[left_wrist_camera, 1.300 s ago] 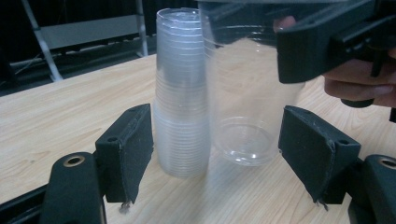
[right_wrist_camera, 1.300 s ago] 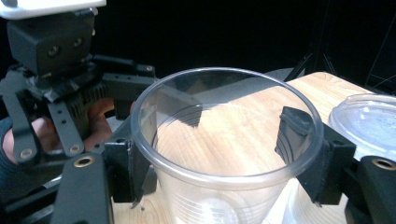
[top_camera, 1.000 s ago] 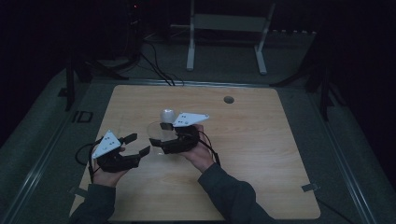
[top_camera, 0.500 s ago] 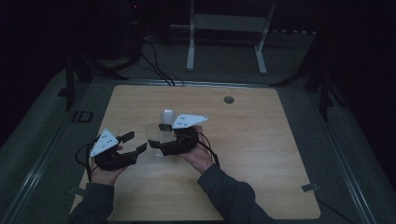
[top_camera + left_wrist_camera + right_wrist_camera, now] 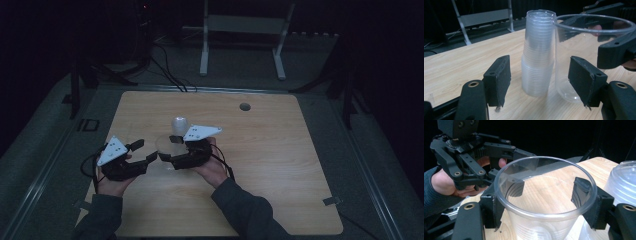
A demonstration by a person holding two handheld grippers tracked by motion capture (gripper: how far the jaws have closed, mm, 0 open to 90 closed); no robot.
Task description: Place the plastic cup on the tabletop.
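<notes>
A single clear plastic cup (image 5: 544,217) stands upright on the table, and my right gripper (image 5: 540,197) is shut on it, one pad on each side of its wall below the rim. In the high view that cup (image 5: 164,144) sits left of centre with the right gripper (image 5: 169,149) reaching it from the right. A tall stack of clear cups (image 5: 537,55) stands just behind it (image 5: 178,124). My left gripper (image 5: 541,75) points at the stack from a short way off. Its jaws have just been closing and stand open with nothing between the pads. The held cup (image 5: 584,45) rises beyond its right jaw.
The wooden table (image 5: 280,165) has a small round hole (image 5: 244,106) near its far edge. A white metal stand (image 5: 240,45) and cables (image 5: 165,70) lie on the dark floor behind. The person's forearms come in from the near edge.
The left gripper's jaws stand closer together than a second ago. Both hands, the held cup and the stack have stayed in place.
</notes>
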